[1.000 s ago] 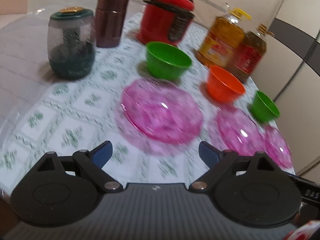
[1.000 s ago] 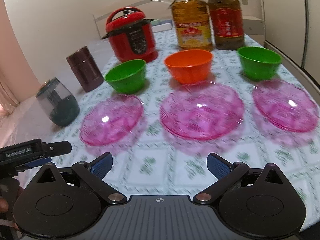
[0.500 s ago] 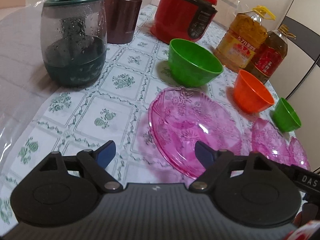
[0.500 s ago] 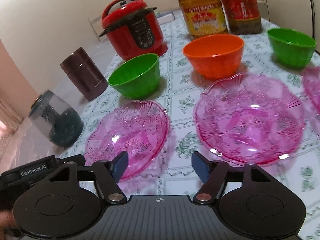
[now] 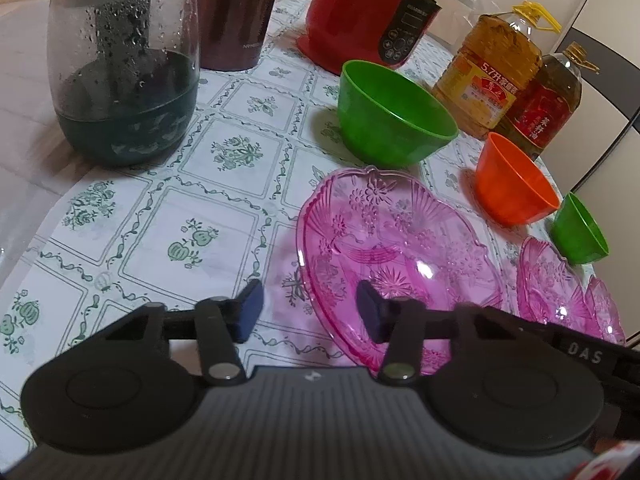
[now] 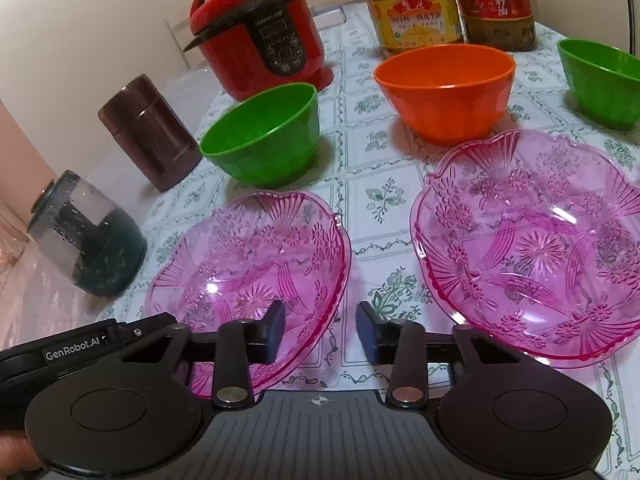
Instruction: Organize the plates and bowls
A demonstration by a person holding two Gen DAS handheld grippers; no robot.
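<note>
Three pink glass plates lie in a row on the table. My left gripper [image 5: 308, 310] is open and straddles the left rim of the leftmost pink plate [image 5: 400, 256], one finger inside it and one outside. My right gripper [image 6: 320, 334] is open and straddles the right rim of the same plate [image 6: 248, 272]. The middle pink plate [image 6: 532, 244] lies to its right. Behind them stand a large green bowl [image 6: 264, 132], an orange bowl [image 6: 446, 88] and a small green bowl [image 6: 600, 80]. The third plate [image 5: 604, 312] shows only in the left wrist view.
A green-lidded glass jar [image 5: 124, 60], a brown flask [image 5: 236, 12], a red rice cooker [image 5: 368, 12] and two oil bottles [image 5: 496, 72] stand at the back. The left gripper's body [image 6: 76, 348] shows at the lower left of the right wrist view.
Both grippers have moved forward and down to the leftmost pink plate. Their jaws have narrowed around its opposite rims.
</note>
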